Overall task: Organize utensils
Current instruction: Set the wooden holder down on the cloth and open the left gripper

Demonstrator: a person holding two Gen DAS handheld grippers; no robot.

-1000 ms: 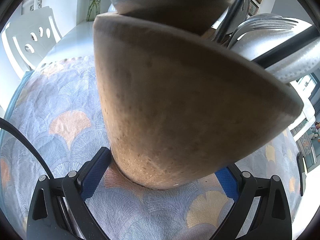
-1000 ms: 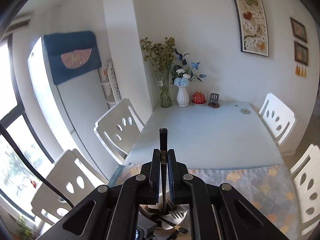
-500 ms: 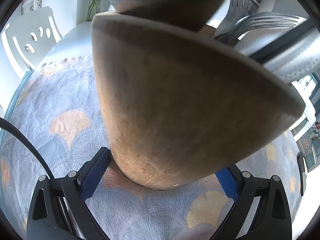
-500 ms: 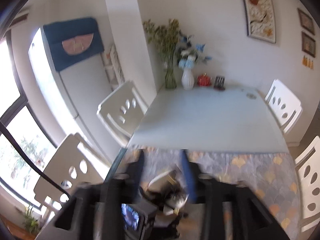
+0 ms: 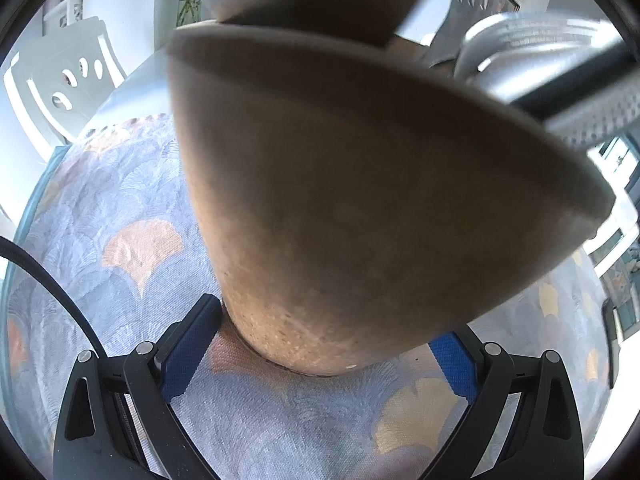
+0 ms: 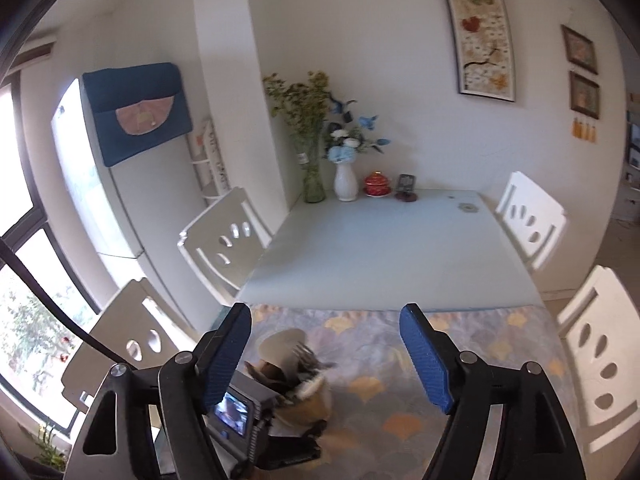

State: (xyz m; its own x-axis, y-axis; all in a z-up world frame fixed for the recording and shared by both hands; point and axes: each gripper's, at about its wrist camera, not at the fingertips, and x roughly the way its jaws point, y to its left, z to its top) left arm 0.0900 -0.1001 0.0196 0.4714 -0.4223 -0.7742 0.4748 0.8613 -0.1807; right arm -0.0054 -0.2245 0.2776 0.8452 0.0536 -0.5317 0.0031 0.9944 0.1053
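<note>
Cork holder (image 5: 360,200) clamped in left gripper (image 5: 320,340) — right gripper (image 6: 326,356) empty, just opened — forks (image 6: 306,356) inside.

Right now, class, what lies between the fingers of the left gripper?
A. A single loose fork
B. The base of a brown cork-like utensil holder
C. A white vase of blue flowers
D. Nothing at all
B: in the left wrist view the blue pads of the left gripper sit against both sides of the brown utensil holder, which stands on the patterned cloth.
</note>
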